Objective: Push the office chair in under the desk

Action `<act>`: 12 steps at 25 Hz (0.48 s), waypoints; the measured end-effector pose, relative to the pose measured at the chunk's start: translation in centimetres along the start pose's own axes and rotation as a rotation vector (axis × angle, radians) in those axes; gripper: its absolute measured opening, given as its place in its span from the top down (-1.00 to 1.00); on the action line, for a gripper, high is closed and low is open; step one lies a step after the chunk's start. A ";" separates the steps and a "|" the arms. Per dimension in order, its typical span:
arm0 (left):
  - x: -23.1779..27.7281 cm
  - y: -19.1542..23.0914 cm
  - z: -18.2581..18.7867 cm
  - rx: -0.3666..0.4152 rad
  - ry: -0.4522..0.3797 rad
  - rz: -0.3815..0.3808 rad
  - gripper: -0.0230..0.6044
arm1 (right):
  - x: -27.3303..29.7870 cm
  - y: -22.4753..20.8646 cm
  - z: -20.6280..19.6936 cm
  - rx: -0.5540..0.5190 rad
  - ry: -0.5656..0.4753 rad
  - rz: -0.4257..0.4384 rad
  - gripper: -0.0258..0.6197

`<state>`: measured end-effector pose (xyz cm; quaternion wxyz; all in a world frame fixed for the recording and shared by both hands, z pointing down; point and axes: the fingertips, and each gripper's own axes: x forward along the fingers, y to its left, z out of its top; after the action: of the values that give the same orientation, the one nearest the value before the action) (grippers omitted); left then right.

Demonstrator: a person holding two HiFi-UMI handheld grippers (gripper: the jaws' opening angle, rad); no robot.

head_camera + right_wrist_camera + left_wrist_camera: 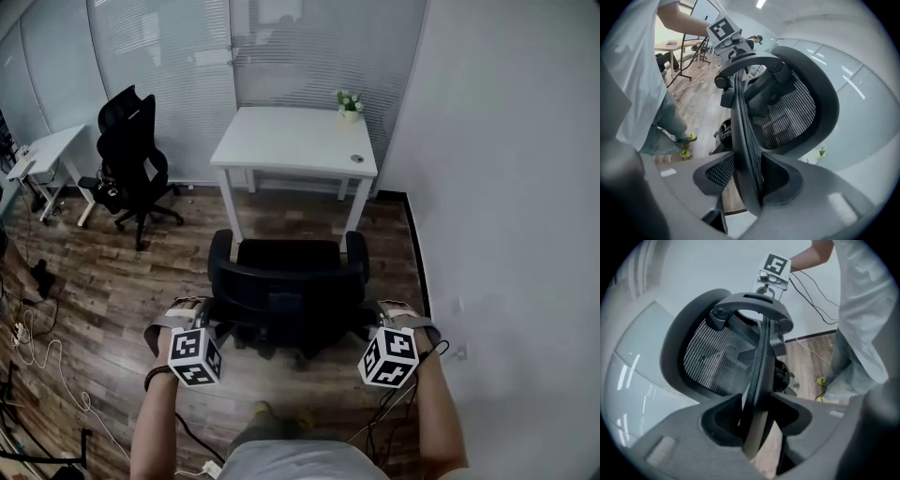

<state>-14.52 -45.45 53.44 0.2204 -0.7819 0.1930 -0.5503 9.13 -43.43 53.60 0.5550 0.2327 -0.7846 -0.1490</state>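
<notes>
Standing behind the black mesh-backed office chair [286,281], the person had one tool at each side of its backrest rim [740,140]. The chair sat on the wood-plank floor [112,272], in the middle of the scene. It faced the white rectangular surface [291,141] on the far side, with its seat just short of that surface's near edge and not yet under it.

The right tool [380,323] was clamped on the rim, with both pads pressed against it. The left tool [204,326] had the rim between its jaws, but they stood apart, with gaps showing on either side.

That uneven hold looked like the main hazard. A push carried mostly by the right side would probably swivel the seat or steer the chair off to the left, and the loose left jaws could slide off the rim altogether. The armrests looked nearly as wide as the gap between the surface's legs. A skewed approach could therefore knock a leg or catch the near edge and jolt the small potted plant [349,103] on the far right corner. The white wall [506,187] stood near on the right and left little room for correcting the line.

The castors were hidden, so I could not tell how they pointed. A second black office chair [131,155] and loose cables [42,361] lay well apart to the left
</notes>
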 end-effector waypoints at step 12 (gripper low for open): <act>6.9 10.3 -2.2 0.046 -0.047 -0.001 0.34 | 6.9 -9.9 0.8 0.033 0.021 -0.004 0.38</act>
<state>-15.04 -58.08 53.70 0.2426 -0.7894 0.1744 -0.5362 8.45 -55.47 54.00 0.5590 0.2449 -0.7806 -0.1348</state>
